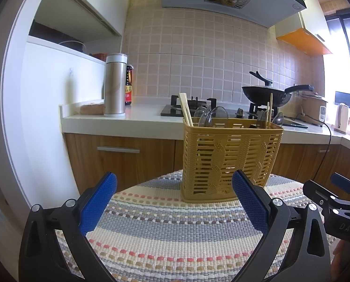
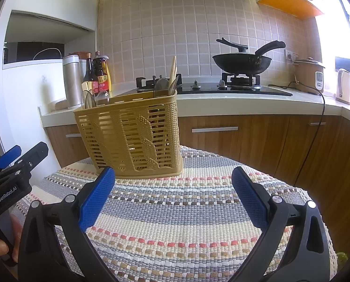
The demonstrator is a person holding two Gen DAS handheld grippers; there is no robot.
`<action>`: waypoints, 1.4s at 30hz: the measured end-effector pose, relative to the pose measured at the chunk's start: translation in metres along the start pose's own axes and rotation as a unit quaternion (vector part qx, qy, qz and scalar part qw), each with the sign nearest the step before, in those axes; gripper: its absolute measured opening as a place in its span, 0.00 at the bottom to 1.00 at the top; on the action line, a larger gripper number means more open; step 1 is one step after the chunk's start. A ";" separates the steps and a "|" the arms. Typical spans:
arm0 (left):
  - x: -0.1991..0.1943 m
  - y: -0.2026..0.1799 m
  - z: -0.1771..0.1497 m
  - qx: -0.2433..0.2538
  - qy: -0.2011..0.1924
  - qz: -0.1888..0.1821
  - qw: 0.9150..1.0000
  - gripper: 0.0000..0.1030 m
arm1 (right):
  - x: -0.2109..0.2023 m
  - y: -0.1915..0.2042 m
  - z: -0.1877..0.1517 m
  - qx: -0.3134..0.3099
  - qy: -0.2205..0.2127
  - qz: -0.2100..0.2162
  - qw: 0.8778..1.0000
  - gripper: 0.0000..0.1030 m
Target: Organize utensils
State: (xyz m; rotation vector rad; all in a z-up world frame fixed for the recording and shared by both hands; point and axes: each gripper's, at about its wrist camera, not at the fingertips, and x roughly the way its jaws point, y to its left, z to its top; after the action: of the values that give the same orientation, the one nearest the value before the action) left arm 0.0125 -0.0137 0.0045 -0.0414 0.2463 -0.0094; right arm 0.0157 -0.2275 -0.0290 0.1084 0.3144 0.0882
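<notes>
Tongs are seen in both views, each pair spread wide with nothing between the blue pads. At far left of the left wrist view, a white wall and an open shelf are seen, then a steel flask (image 1: 115, 85) standing on the bench (image 1: 137, 117) with a dark sauce bottle (image 1: 128, 85) just behind it. The left tongs (image 1: 174, 199) are held released above a striped woven mat (image 1: 175, 235), their right pad overlapping the lower front of a yellow slatted basket (image 1: 228, 157) that stands upright on the mat's far part. Chopsticks (image 1: 186, 110) lean in the basket's left end, clear spoons (image 1: 213, 116) are stood near the middle, and more chopsticks and spoons are stood at its right end. Farther right, a black wok (image 1: 266, 95) is set on the hob, and a rice cooker (image 1: 314, 110) and a white kettle (image 1: 342, 117) are placed by the window. At the right edge, part of the right tongs is caught. In the right wrist view, the left tongs show at far left, with fingertips of a hand (image 2: 1, 246) below them; the basket is seen left of centre, and the right tongs (image 2: 173, 199) are held released over the mat, to the basket's near right and apart from it.
</notes>
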 end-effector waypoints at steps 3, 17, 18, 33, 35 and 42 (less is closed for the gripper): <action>0.000 0.000 0.000 -0.001 0.000 0.000 1.000 0.93 | 0.000 0.001 0.000 -0.001 0.000 -0.001 1.000 0.92; 0.001 0.000 -0.001 -0.001 0.002 -0.001 1.000 0.93 | 0.000 0.003 -0.001 -0.001 0.002 -0.002 1.000 0.92; 0.001 0.000 -0.001 -0.001 0.002 -0.001 1.000 0.93 | 0.000 0.003 -0.001 -0.001 0.002 -0.002 1.000 0.92; 0.000 0.000 0.000 -0.001 0.002 -0.001 1.000 0.93 | 0.001 0.004 -0.002 -0.002 0.002 -0.003 1.000 0.92; 0.000 0.000 0.000 -0.001 0.002 -0.001 1.000 0.93 | 0.001 0.005 -0.002 -0.002 0.003 -0.003 1.000 0.92; 0.001 0.000 0.000 -0.001 0.002 -0.001 1.000 0.93 | 0.001 0.005 -0.002 -0.003 0.002 -0.003 1.000 0.92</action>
State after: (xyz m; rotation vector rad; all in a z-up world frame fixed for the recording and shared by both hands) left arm 0.0131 -0.0134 0.0041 -0.0435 0.2498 -0.0115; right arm 0.0158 -0.2222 -0.0309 0.1022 0.3178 0.0842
